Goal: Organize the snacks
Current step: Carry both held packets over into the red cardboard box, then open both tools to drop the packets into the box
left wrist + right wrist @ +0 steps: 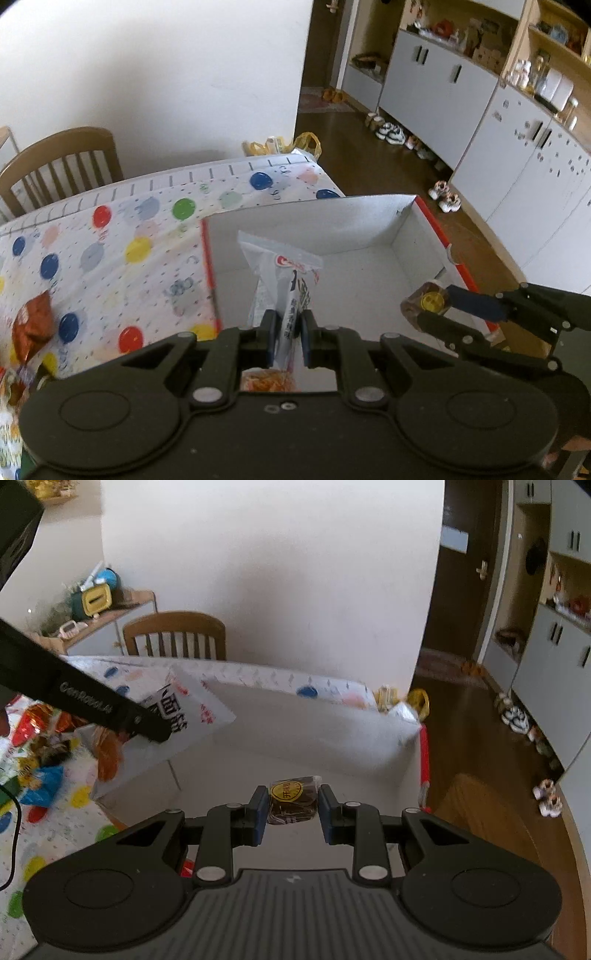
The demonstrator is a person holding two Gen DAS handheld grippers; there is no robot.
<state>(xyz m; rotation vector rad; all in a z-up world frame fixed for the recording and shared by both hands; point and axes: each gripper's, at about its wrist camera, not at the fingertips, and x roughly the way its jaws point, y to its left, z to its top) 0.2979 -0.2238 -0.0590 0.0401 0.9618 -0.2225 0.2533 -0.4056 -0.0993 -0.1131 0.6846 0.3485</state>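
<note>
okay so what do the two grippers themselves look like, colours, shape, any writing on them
Both are matte black. The left gripper and right gripper each have a wide body with two round discs, silver pivot pins, linkage bars and dark blue finger pads. The right one's top is ribbed. The left one's side, seen from the right camera, bears pale lettering, too blurred to read.

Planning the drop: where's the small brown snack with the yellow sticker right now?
Clamped in the right gripper, the brown snack hangs over the white box, toward its red-edged right side.
</note>
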